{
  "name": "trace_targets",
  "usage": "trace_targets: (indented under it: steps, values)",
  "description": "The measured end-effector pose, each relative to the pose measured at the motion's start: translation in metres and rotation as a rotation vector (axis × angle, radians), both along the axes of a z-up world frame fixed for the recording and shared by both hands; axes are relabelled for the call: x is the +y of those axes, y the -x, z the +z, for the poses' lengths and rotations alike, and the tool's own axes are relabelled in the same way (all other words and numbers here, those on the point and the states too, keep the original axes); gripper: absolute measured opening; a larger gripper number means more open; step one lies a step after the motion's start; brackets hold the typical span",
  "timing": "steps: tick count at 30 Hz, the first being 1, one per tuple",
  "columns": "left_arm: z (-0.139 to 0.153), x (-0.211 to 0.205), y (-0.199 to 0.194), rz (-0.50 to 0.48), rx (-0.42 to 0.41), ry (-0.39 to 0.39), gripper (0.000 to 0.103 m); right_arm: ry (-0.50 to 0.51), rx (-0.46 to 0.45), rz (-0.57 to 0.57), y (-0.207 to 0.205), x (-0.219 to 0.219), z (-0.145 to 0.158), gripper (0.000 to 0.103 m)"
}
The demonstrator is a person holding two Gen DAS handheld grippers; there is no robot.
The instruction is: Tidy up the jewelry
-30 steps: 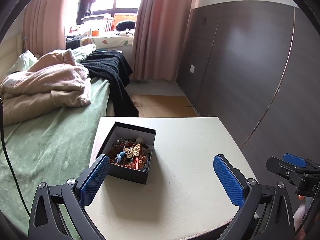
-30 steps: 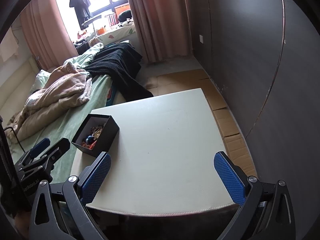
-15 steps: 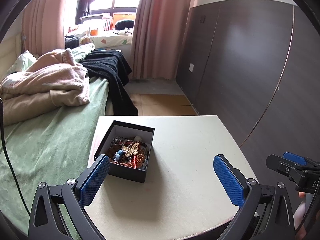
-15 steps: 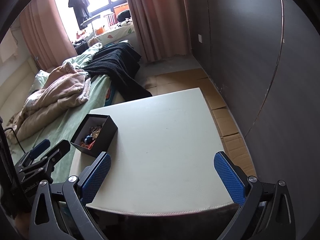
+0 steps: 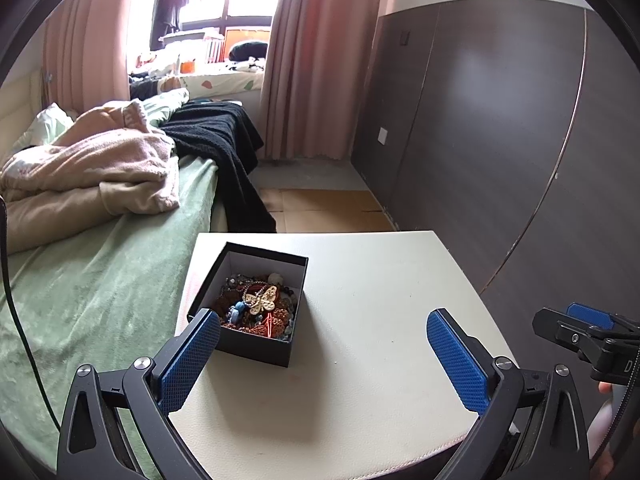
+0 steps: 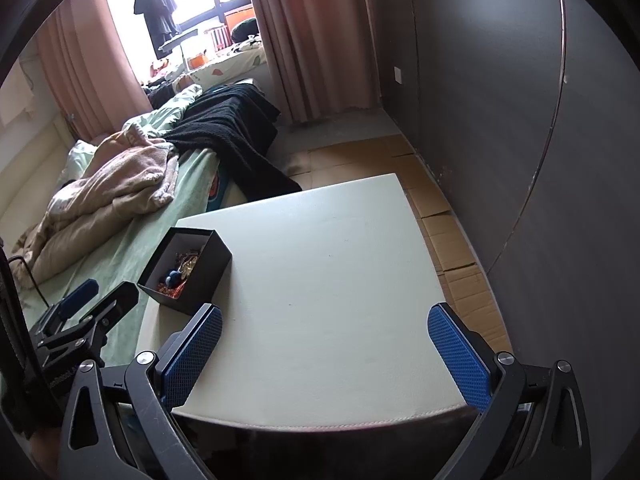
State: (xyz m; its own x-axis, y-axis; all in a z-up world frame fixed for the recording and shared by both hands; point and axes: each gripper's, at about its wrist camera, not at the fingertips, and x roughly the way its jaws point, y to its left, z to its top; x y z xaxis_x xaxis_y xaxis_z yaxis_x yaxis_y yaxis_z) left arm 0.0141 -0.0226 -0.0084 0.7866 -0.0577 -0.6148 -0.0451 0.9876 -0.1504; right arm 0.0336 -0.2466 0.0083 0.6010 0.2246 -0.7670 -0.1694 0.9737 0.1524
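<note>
An open black box [image 5: 256, 347] with a white inside stands on the left part of a cream table [image 5: 372, 304]. It holds a heap of jewelry [image 5: 256, 305] with a gold butterfly piece on top. It also shows in the right wrist view [image 6: 208, 276]. My left gripper [image 5: 324, 356] is open and empty, just in front of the box. My right gripper [image 6: 326, 354] is open and empty over the table's near edge, right of the box. The right gripper's tip shows at the right edge of the left wrist view [image 5: 588, 332].
A bed [image 5: 92, 280] with green cover, pink blankets and a black throw lies left of the table. A dark panelled wall [image 5: 520, 160] runs along the right. Cardboard sheets [image 6: 448, 240] lie on the floor between table and wall.
Both grippers have shifted only slightly; the box sits a little higher in the left wrist view. Both stay open.
</note>
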Motion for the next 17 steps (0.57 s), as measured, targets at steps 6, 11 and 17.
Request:
trace_targets:
  steps: [6, 11, 17]
  values:
    - [0.0006, 0.0002, 0.0005, 0.007, -0.004, -0.004, 0.103, 0.000, 0.001, 0.000, -0.0002, -0.0005, -0.0001, 0.103]
    - [0.0004, -0.0020, 0.0009, -0.002, -0.006, -0.013, 0.103, -0.001, 0.021, -0.007, -0.0024, -0.0038, -0.0037, 0.103]
    - [0.0003, -0.0049, 0.0003, -0.013, -0.005, -0.024, 0.103, -0.001, 0.028, -0.013, -0.0017, -0.0053, -0.0049, 0.103]
